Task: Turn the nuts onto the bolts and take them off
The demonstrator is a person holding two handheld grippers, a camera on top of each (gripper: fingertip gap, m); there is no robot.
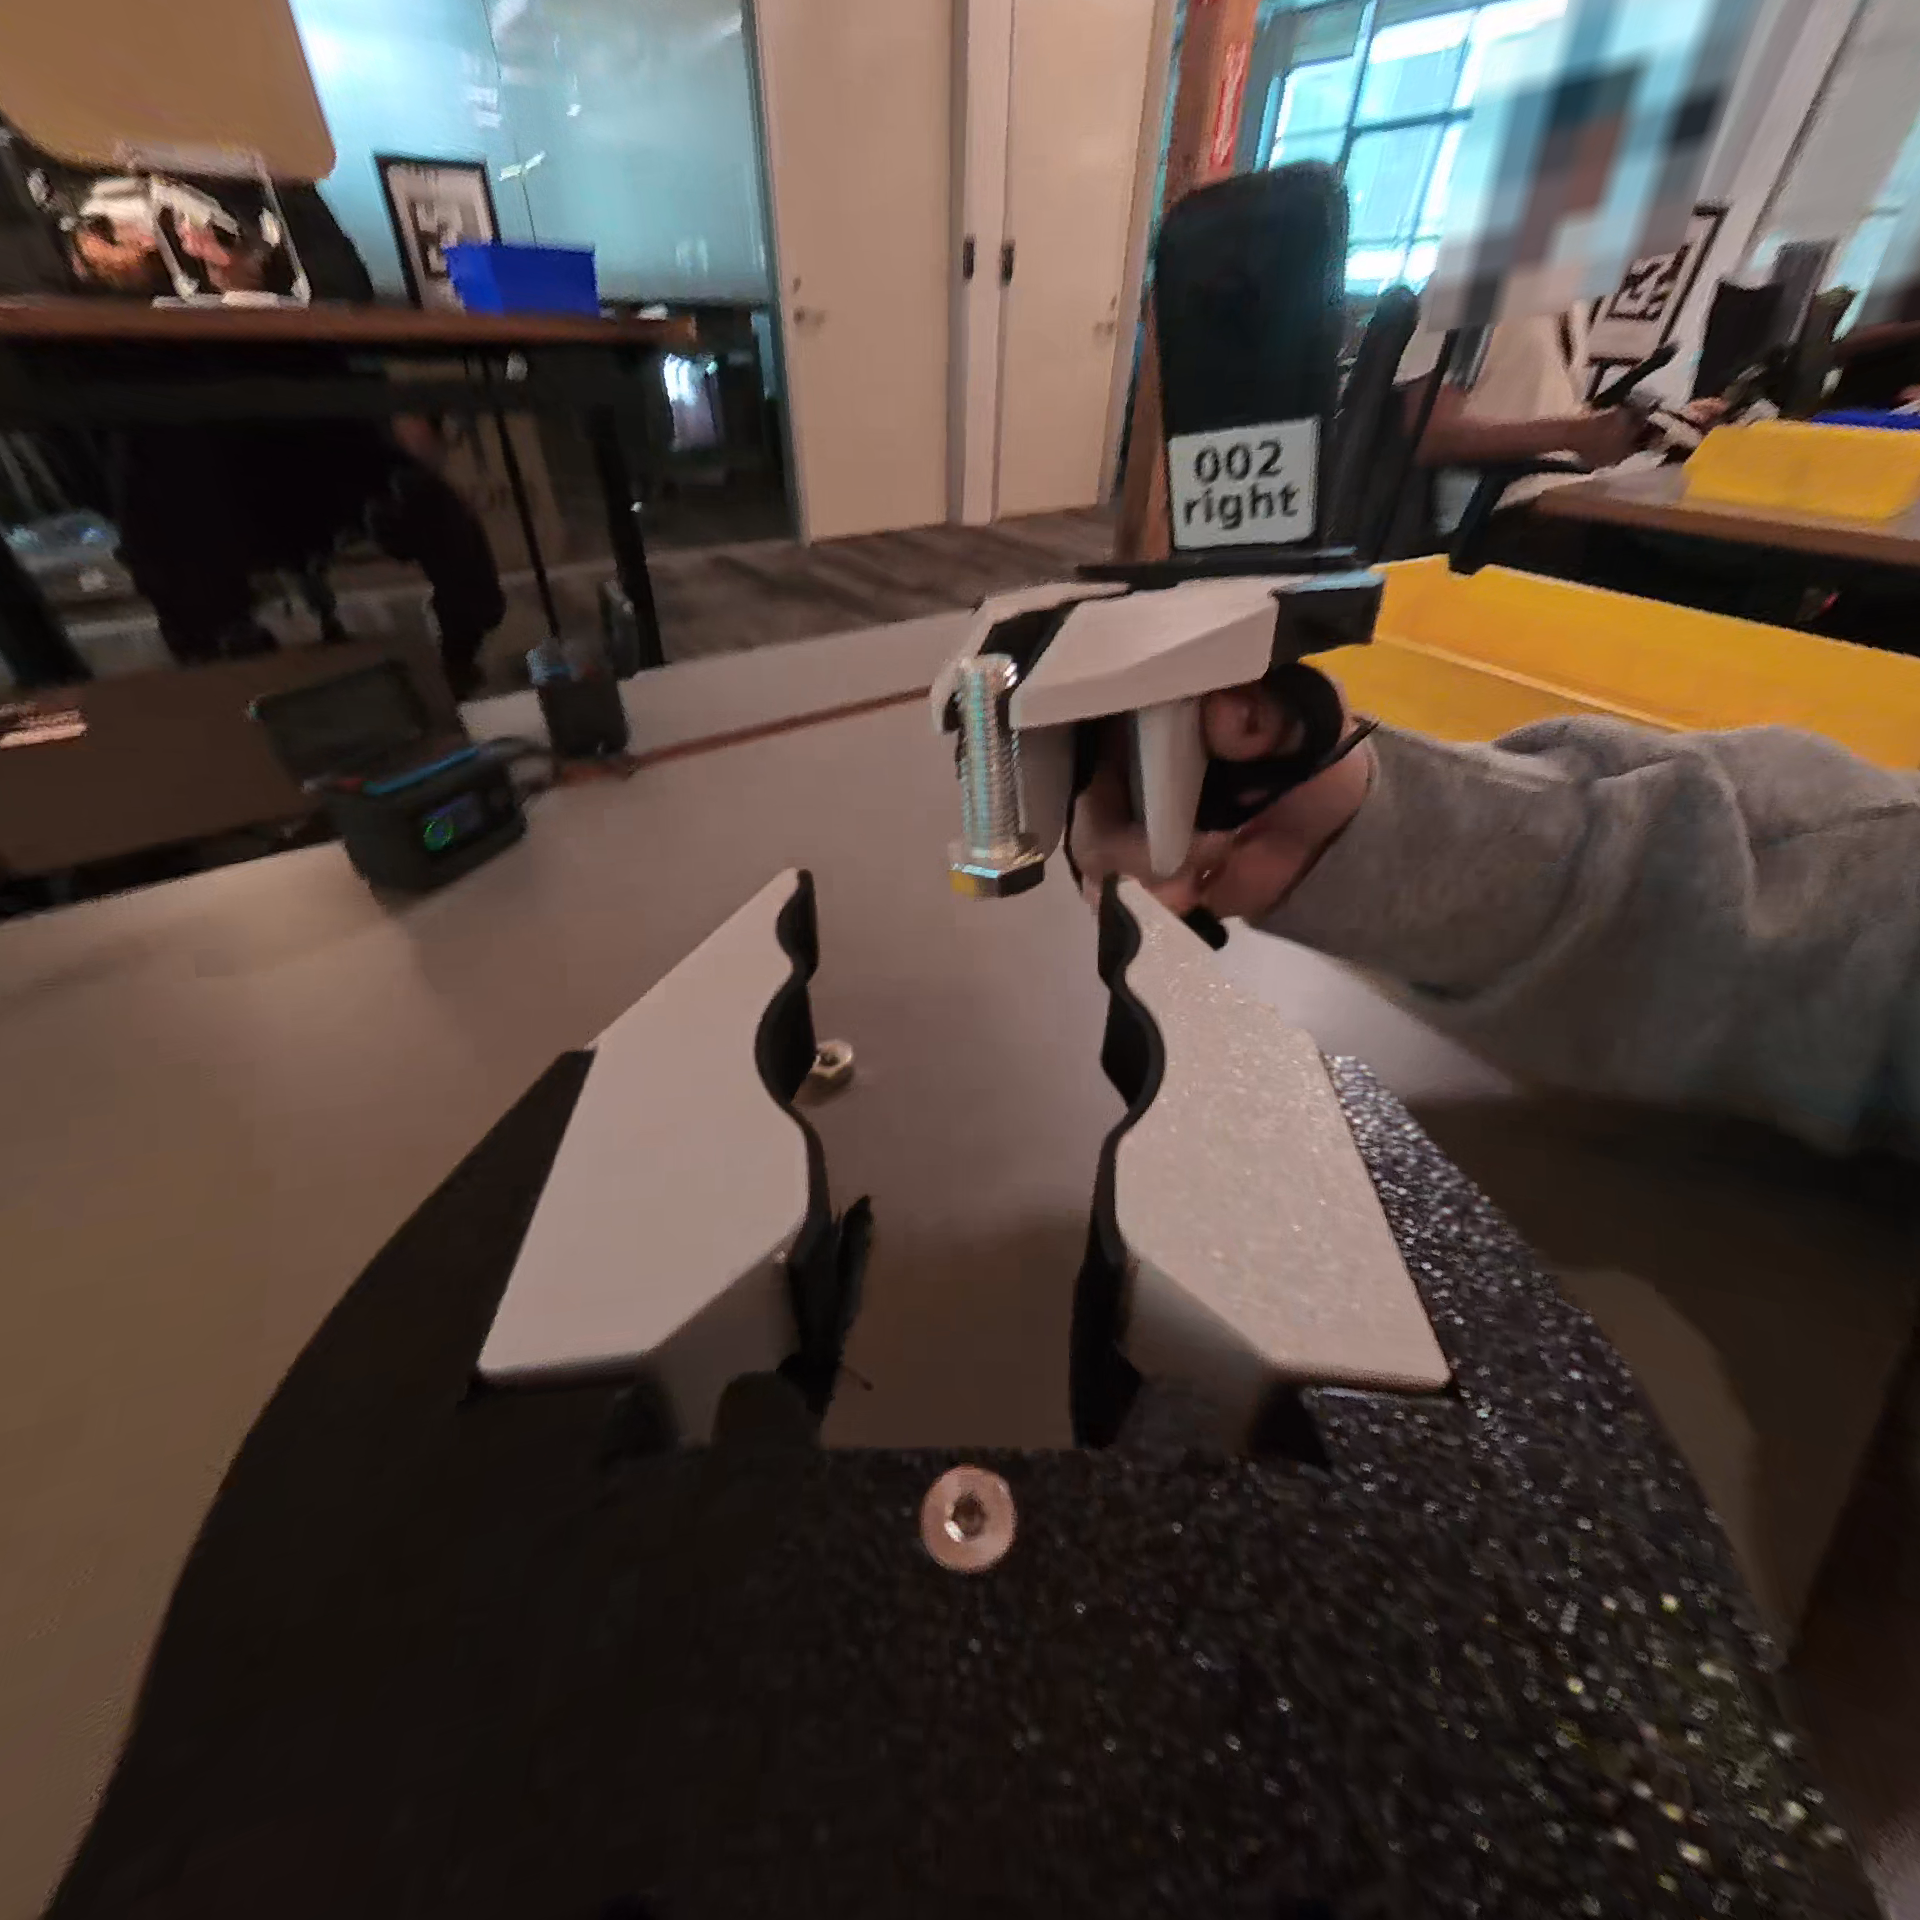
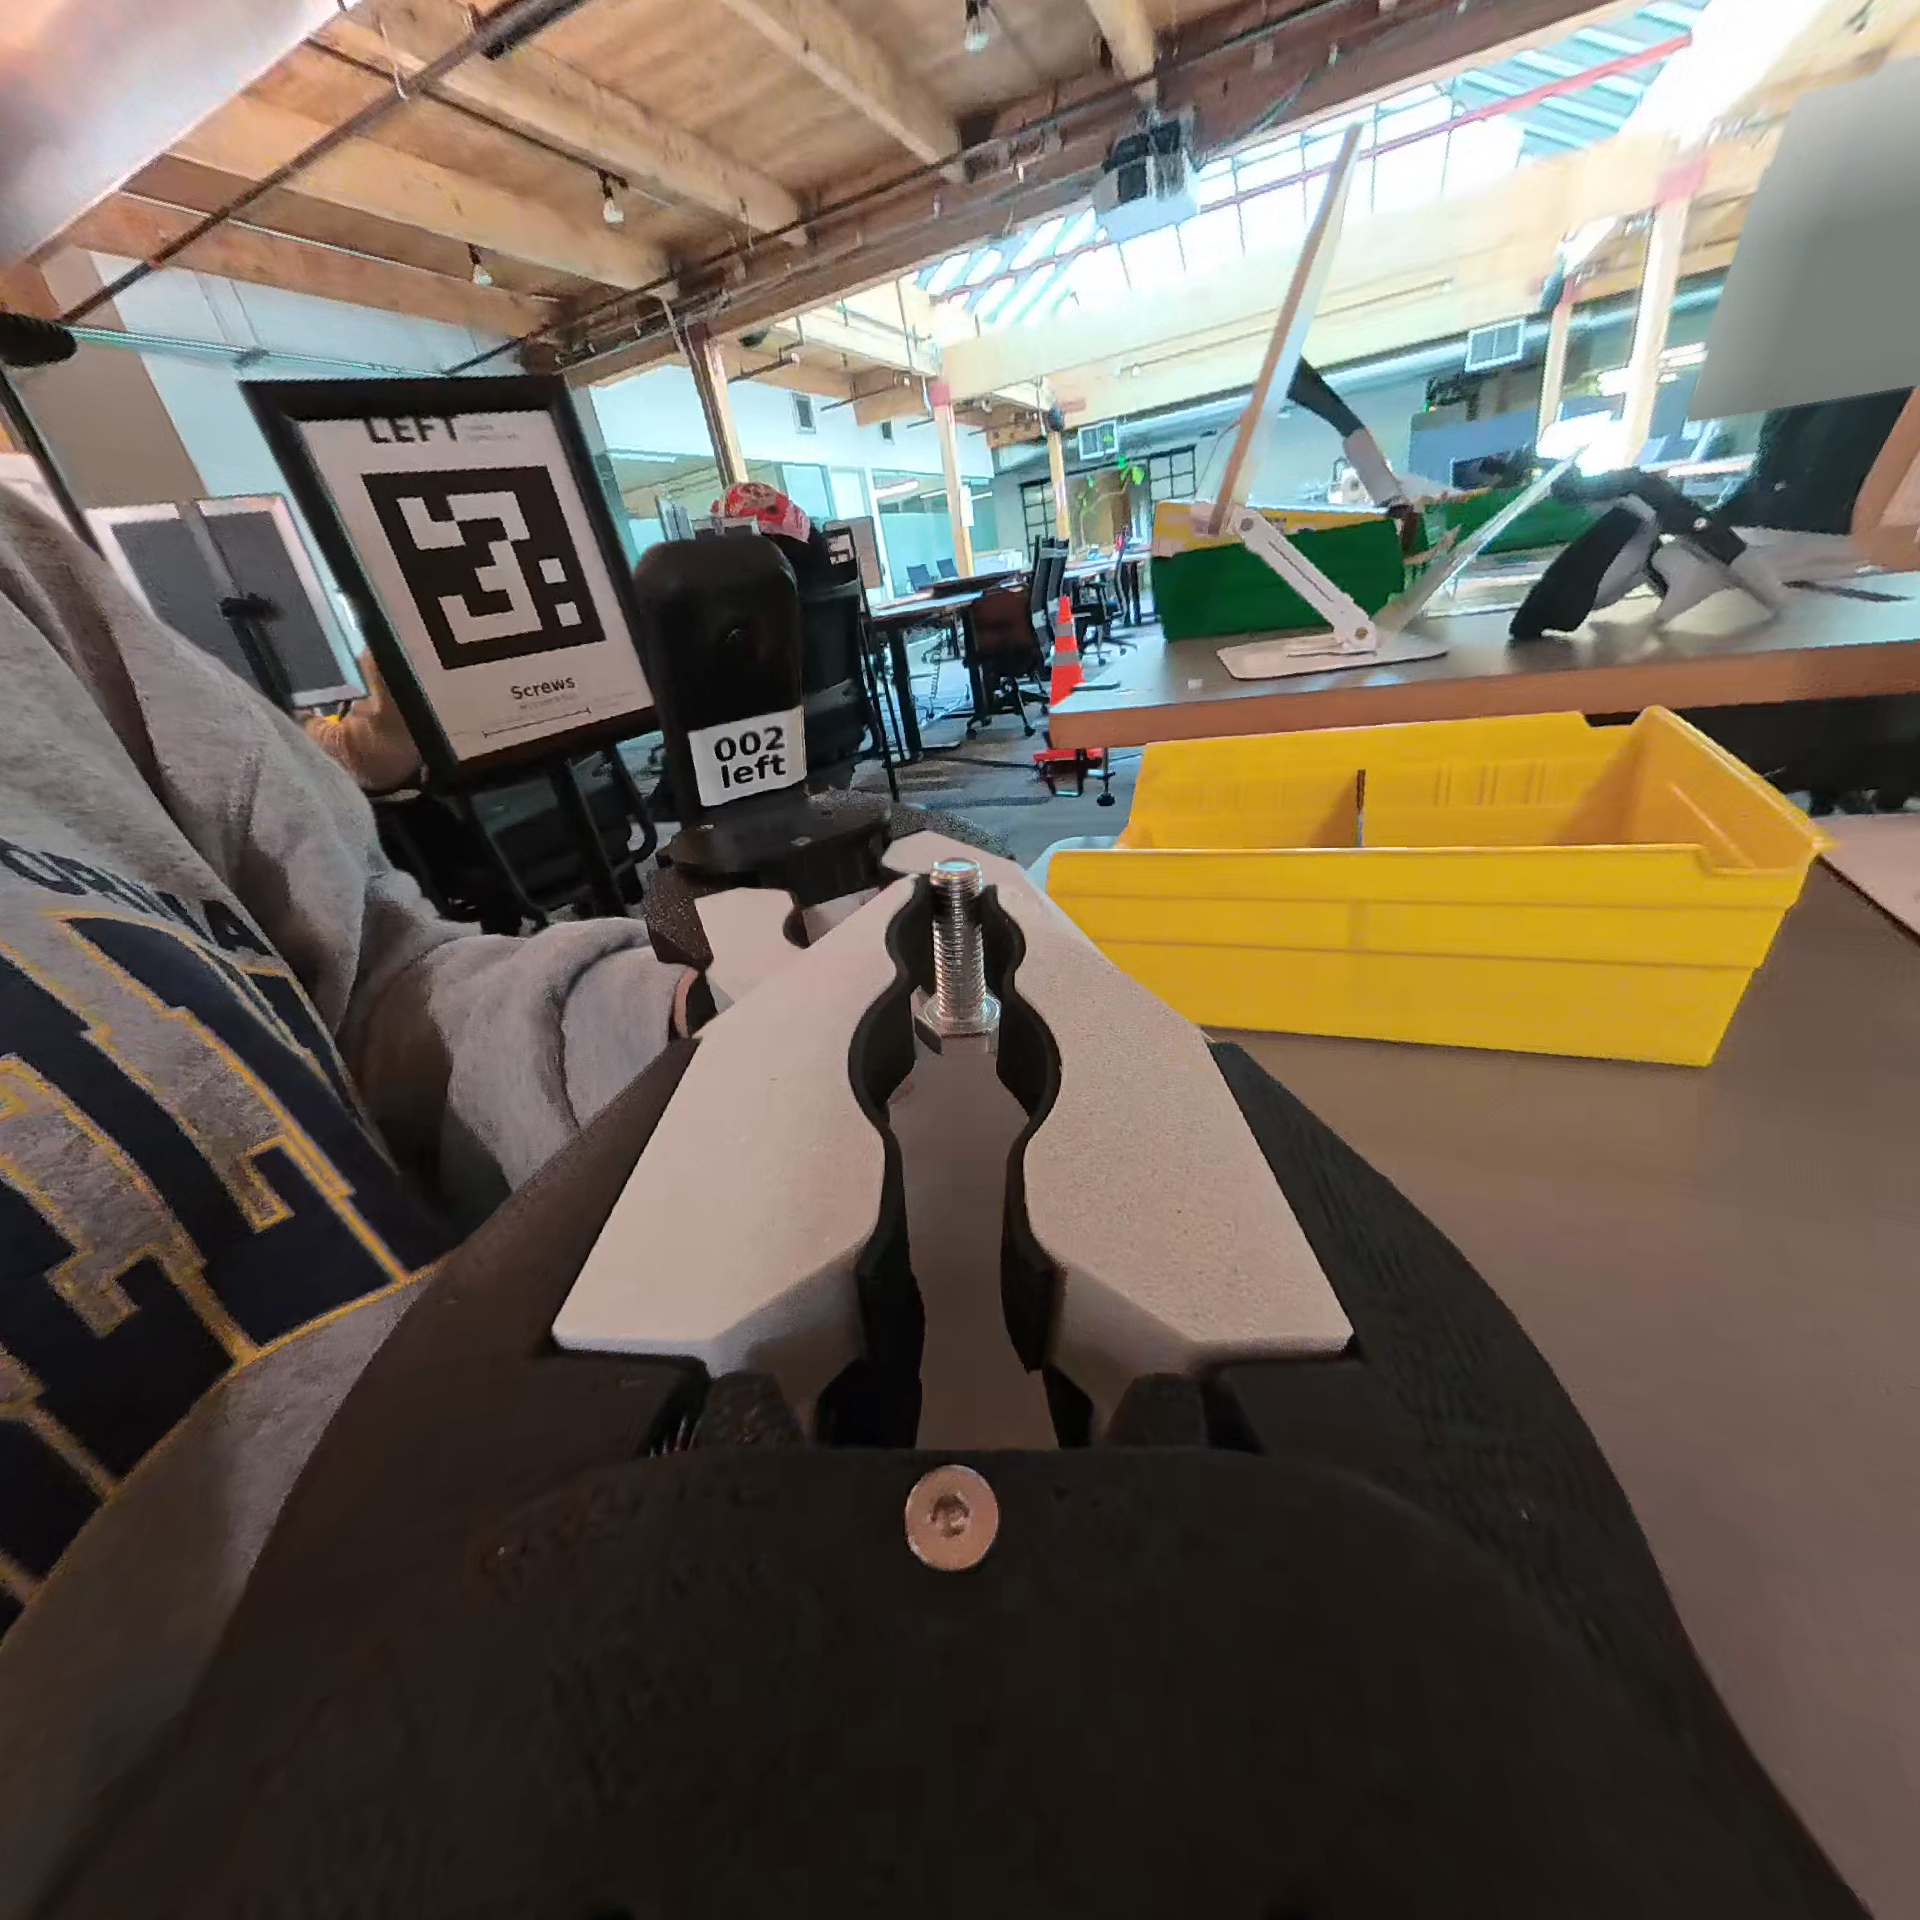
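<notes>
My right gripper (image 2: 956, 894) is shut on the threaded shank of a silver bolt (image 2: 956, 961). The bolt stands upright with its hex head hanging below the fingers. In the left wrist view that gripper (image 1: 992, 691) holds the bolt (image 1: 989, 774) just above and beyond my left fingertips. My left gripper (image 1: 954, 925) is open and empty over the table. A small silver nut (image 1: 831, 1065) lies on the table between its fingers, close to the left finger. The left gripper (image 2: 790, 899) also shows just behind the bolt in the right wrist view.
A yellow bin (image 2: 1403, 935) stands on the table (image 2: 1558, 1247) to the right, also in the left wrist view (image 1: 1579, 649). A black power unit (image 1: 421, 790) and a small dark container (image 1: 578, 701) sit at the table's far left edge. A grey sleeve (image 1: 1621, 904) crosses from the right. Only a small space, under 4 cm, lies between the two pairs of fingers. The black power unit (image 1: 421, 790) is about equally far from each gripper, around 35 centimetres.
</notes>
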